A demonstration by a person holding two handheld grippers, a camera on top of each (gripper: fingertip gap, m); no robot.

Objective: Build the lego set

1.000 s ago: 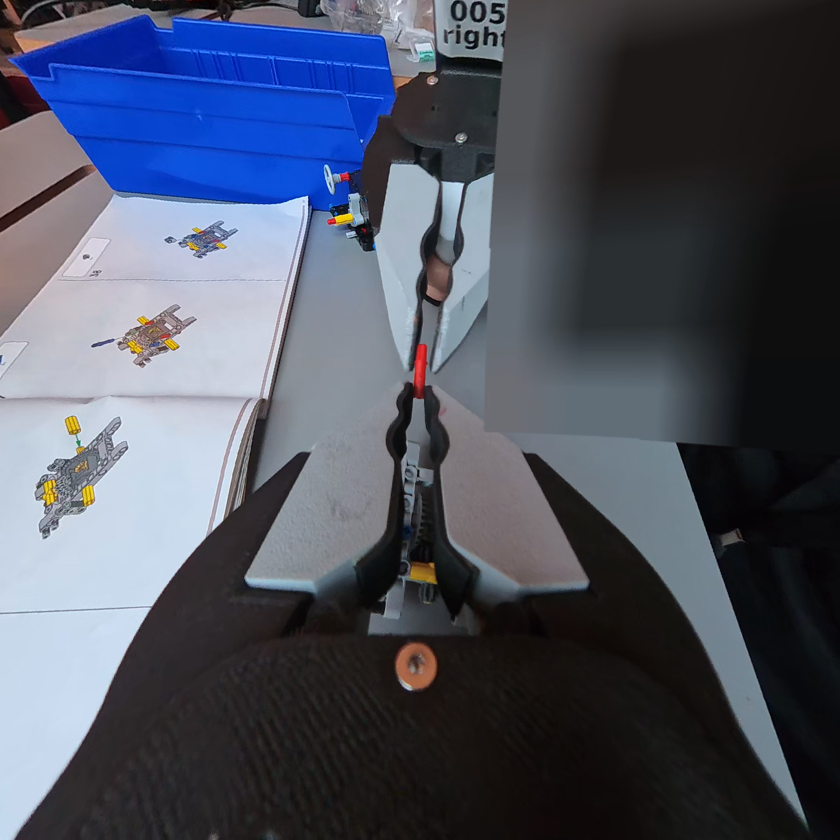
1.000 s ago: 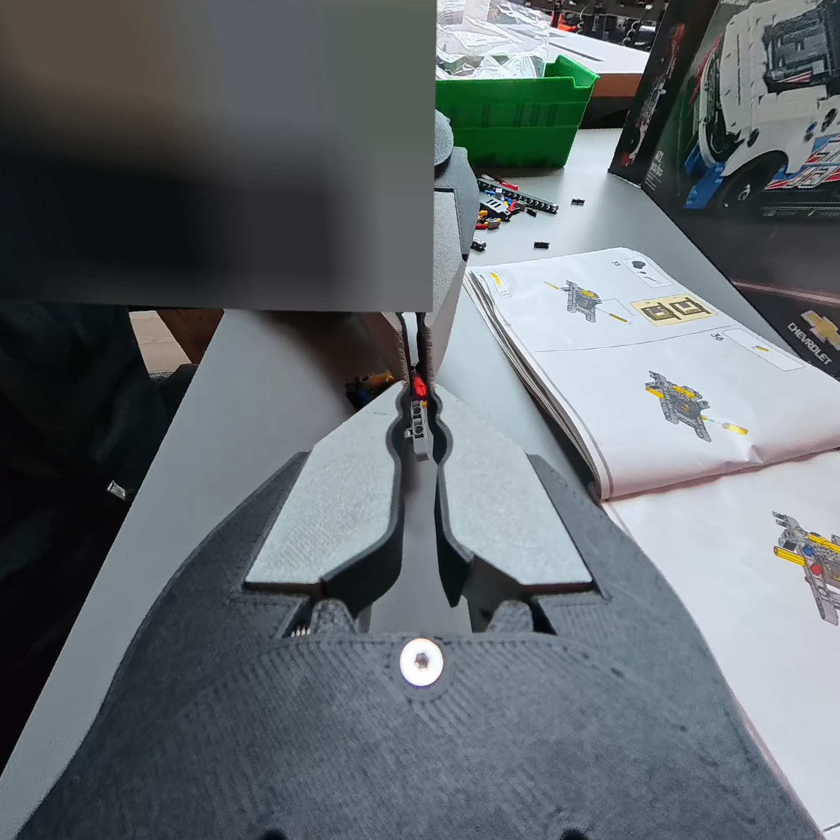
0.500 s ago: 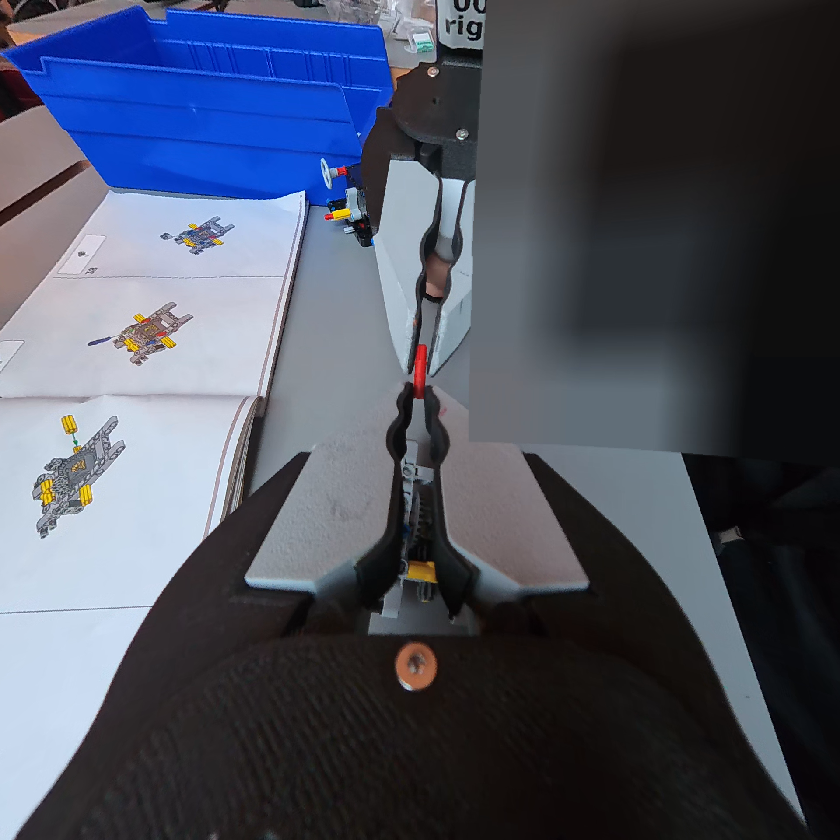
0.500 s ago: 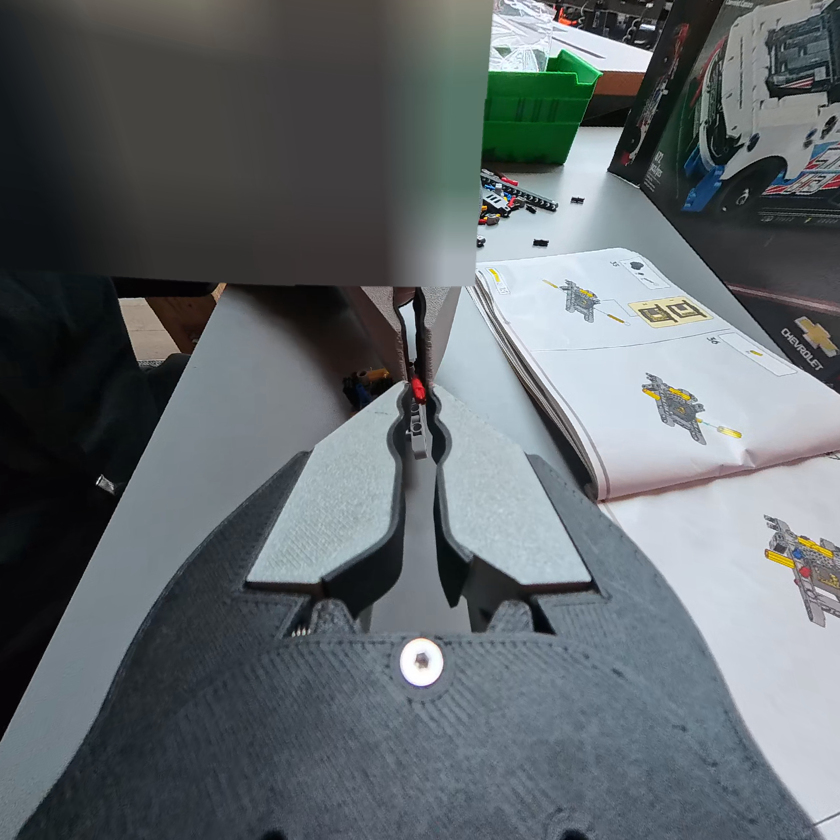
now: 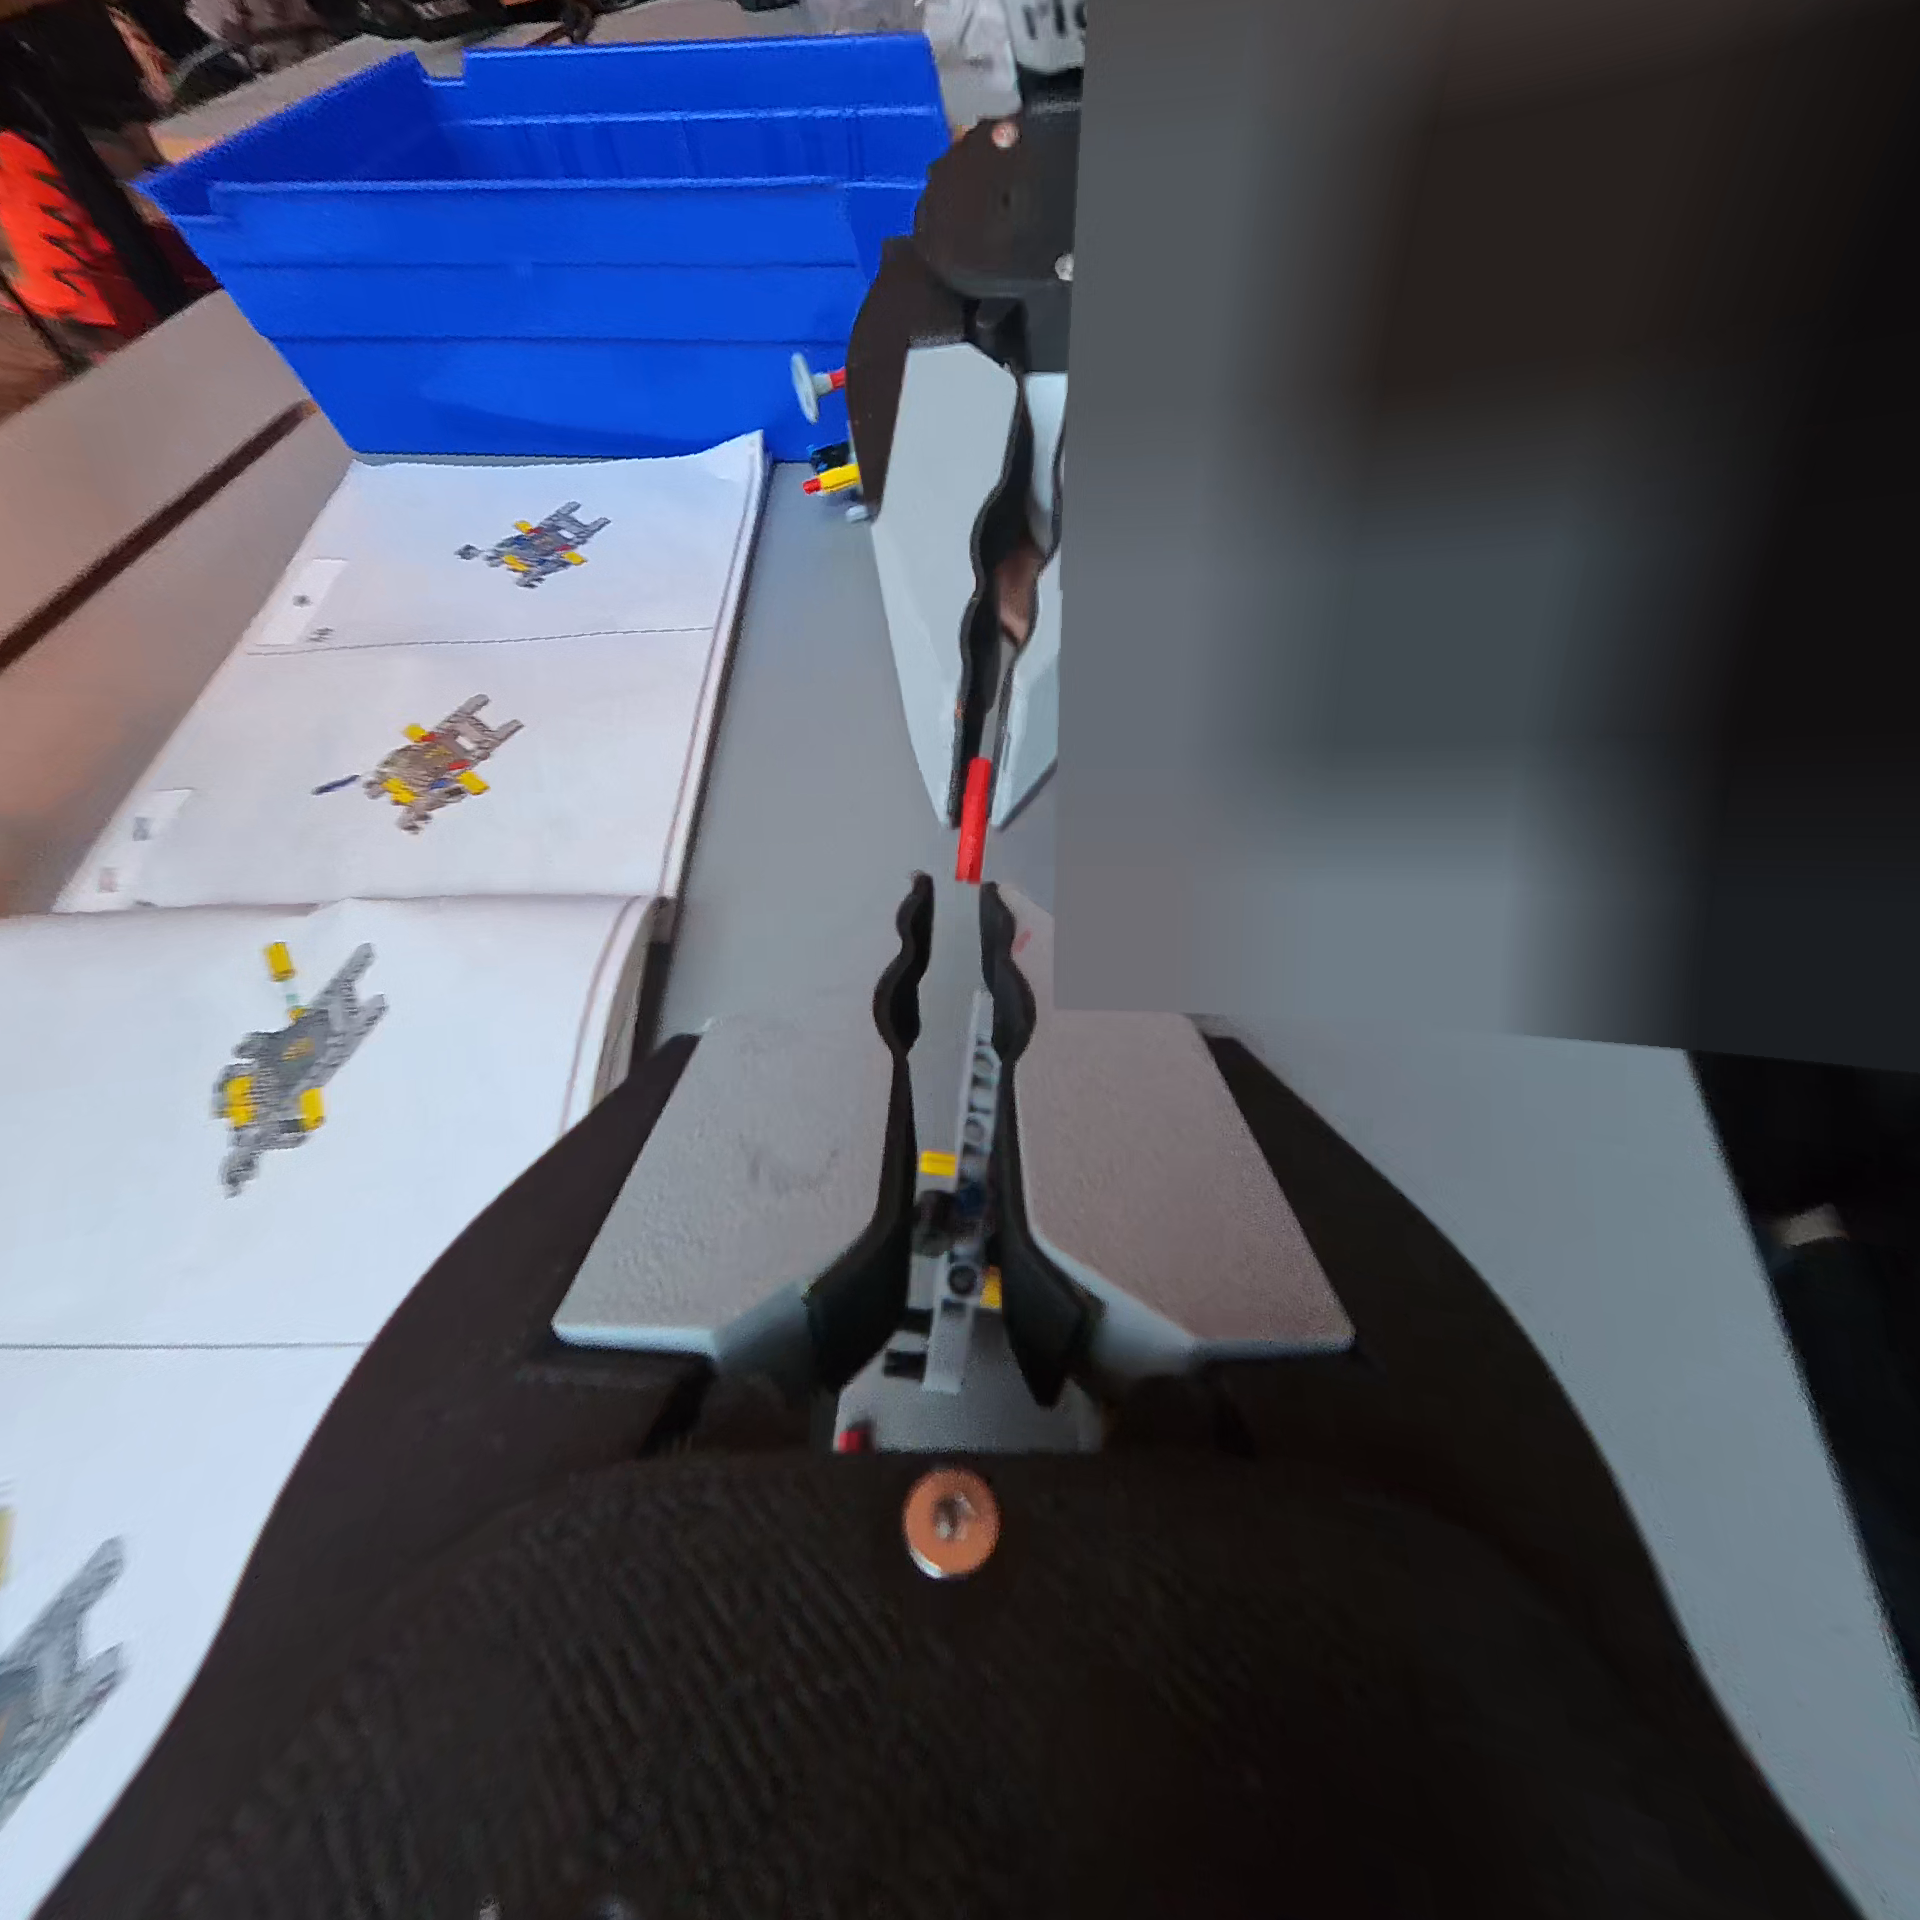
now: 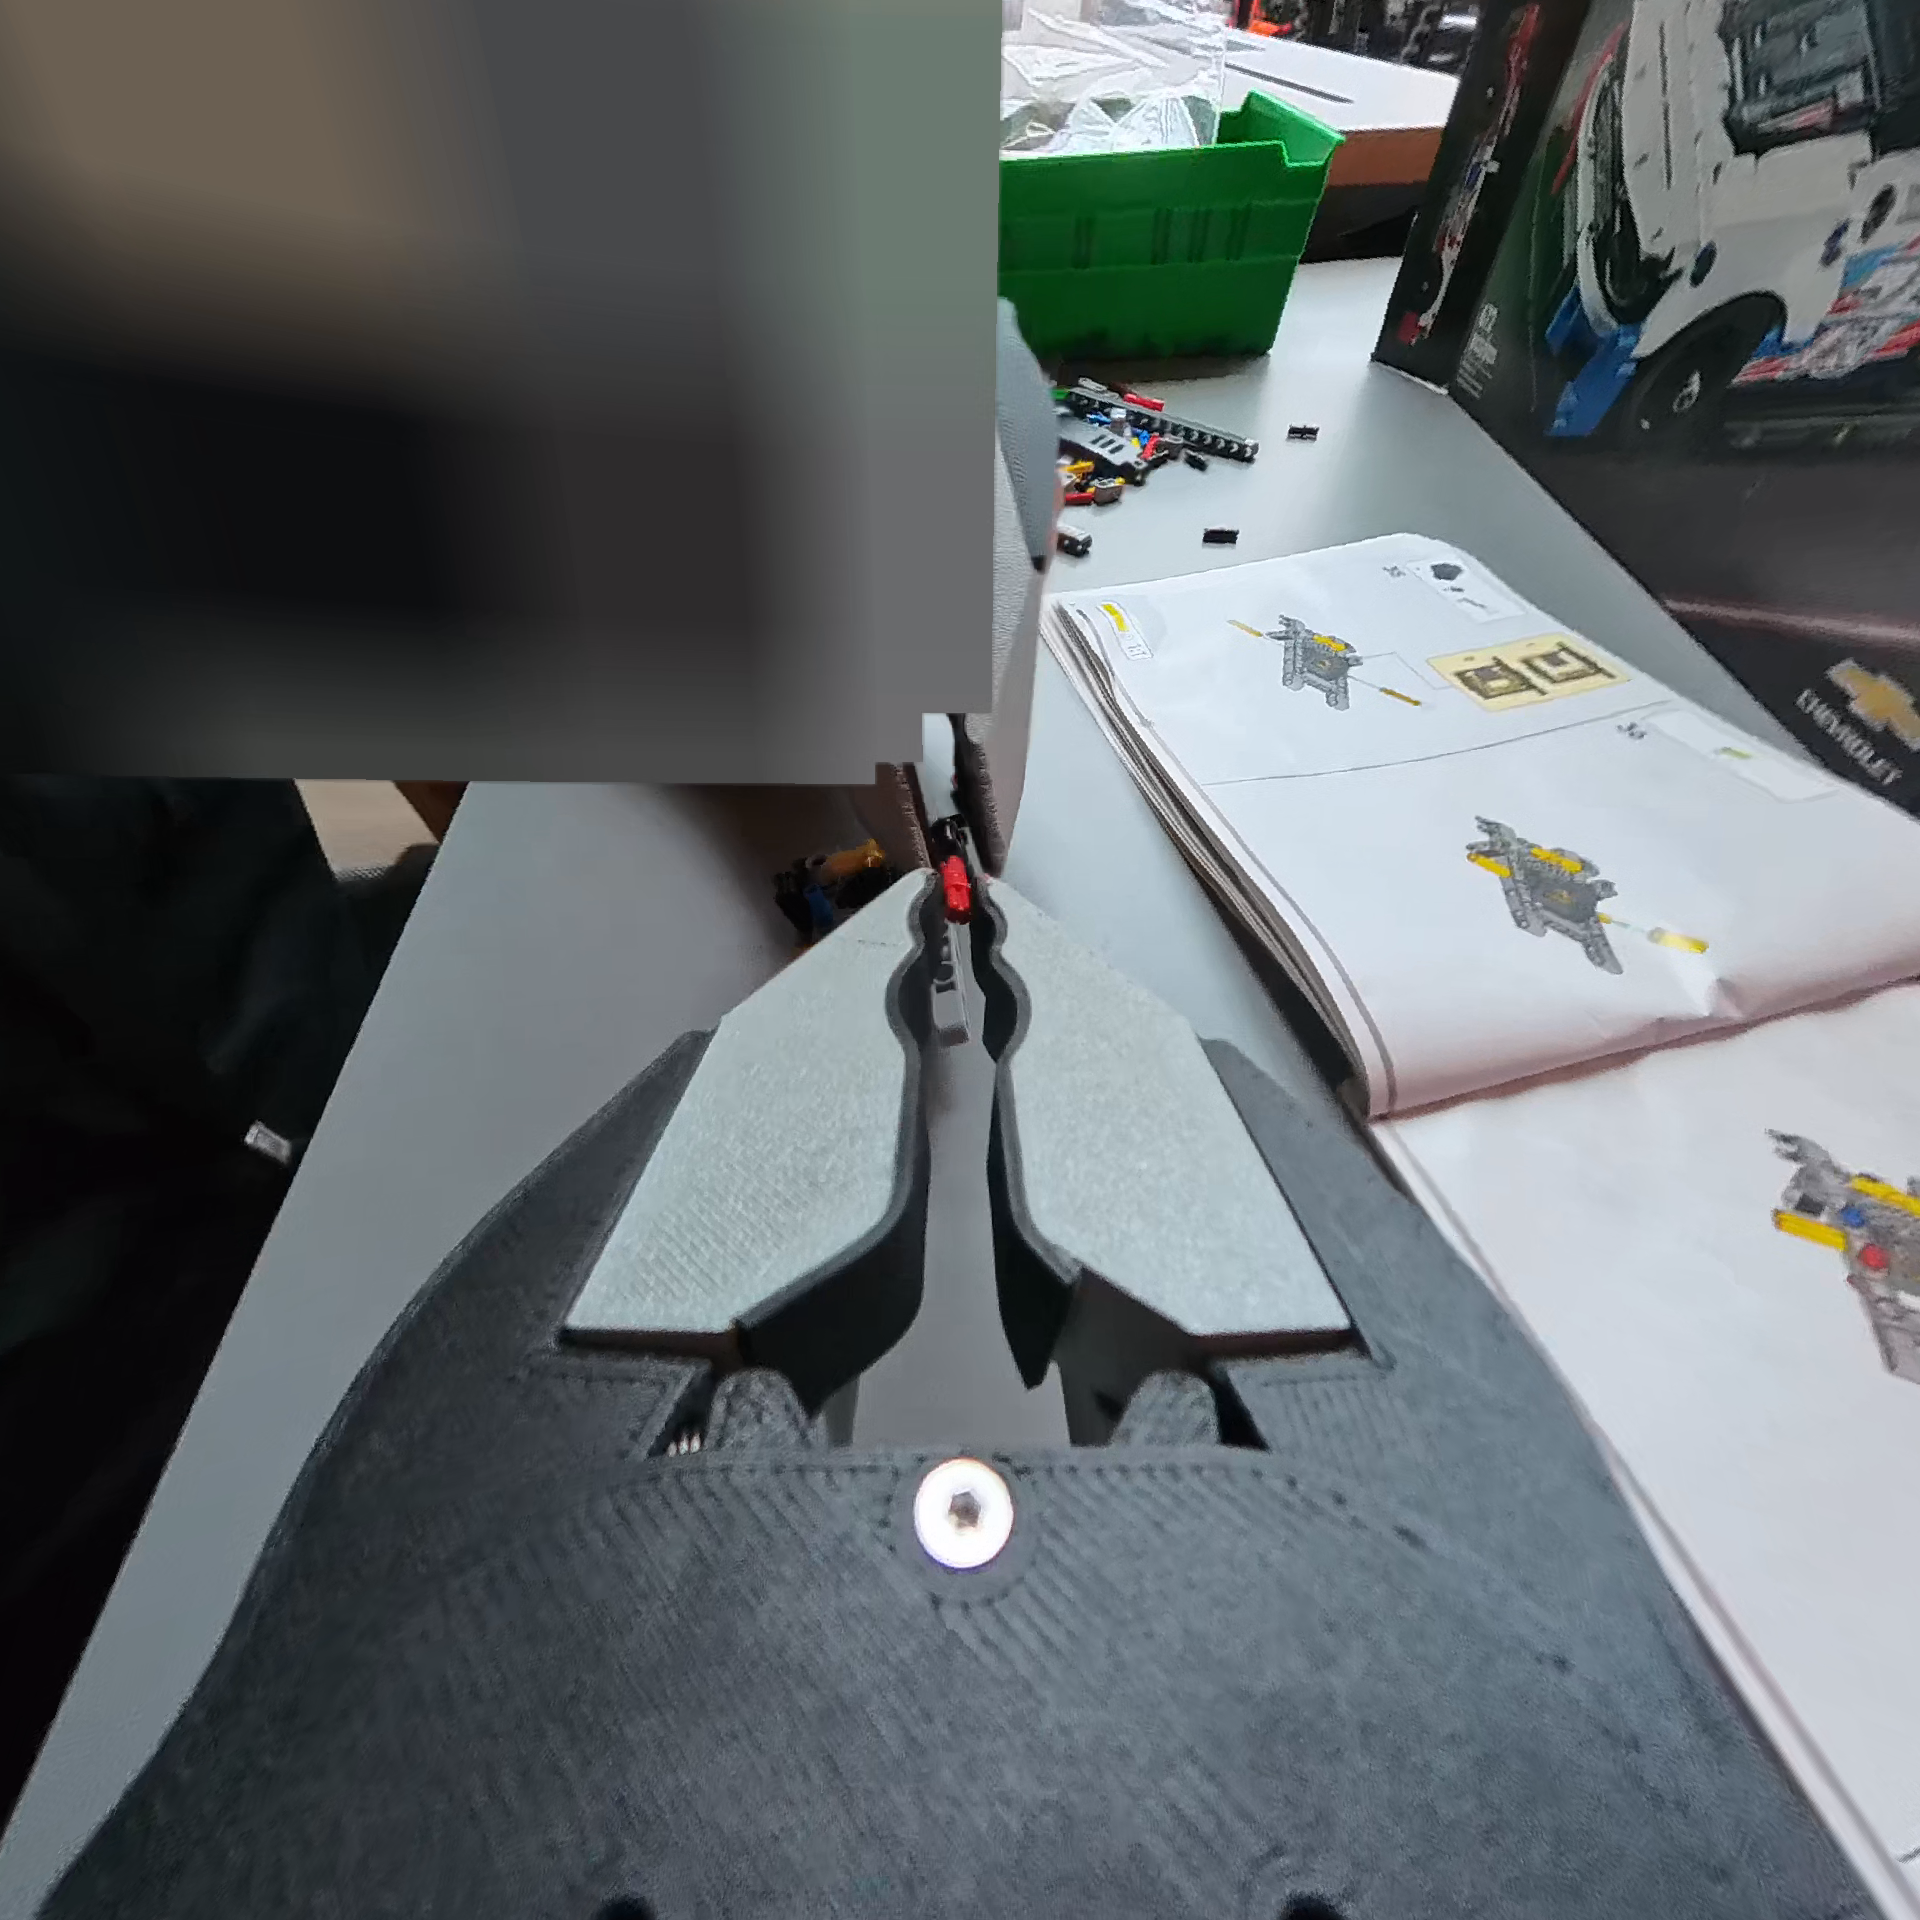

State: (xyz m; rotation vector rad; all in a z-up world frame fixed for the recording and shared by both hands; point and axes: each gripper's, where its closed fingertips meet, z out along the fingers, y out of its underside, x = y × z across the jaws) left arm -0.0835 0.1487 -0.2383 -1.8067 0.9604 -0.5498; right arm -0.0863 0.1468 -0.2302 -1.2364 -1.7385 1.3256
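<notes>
1. Left gripper [image 5: 951, 899], centre of the left wrist view: tips stand slightly apart, but lower down the two fingers pinch a grey lego assembly [image 5: 961, 1236] w/ yellow and blue bits, set deep between them.
2. Right gripper [image 6: 954, 914], centre of the right wrist view: jaws closed on a small grey beam [image 6: 951, 997] carrying a red pin [image 6: 955, 896] at its front end.
3. In the left view that red pin [image 5: 972, 821] pokes out of the right gripper [image 5: 977, 805] above centre, pointing down at the left tips; a small gap shows btwn pin and tips.
4. The two grippers face each other nose to nose over the grey table [image 5: 800, 644].
5. Instruction booklet [image 5: 416, 727] lies open, left half of the left view; in the right view it fills the right side [image 6: 1455, 831].
6. Blue bin [image 5: 582, 260] upper left of the left view, behind the booklet; a few loose pcs [image 5: 831, 478] beside its near corner.
7. Green bin [image 6: 1153, 249] top centre of the right view, w/ scattered loose parts [image 6: 1132, 442] on the table in front of it.
8. Set box [image 6: 1683, 260] w/ a car picture stands upper right of the right view.
</notes>
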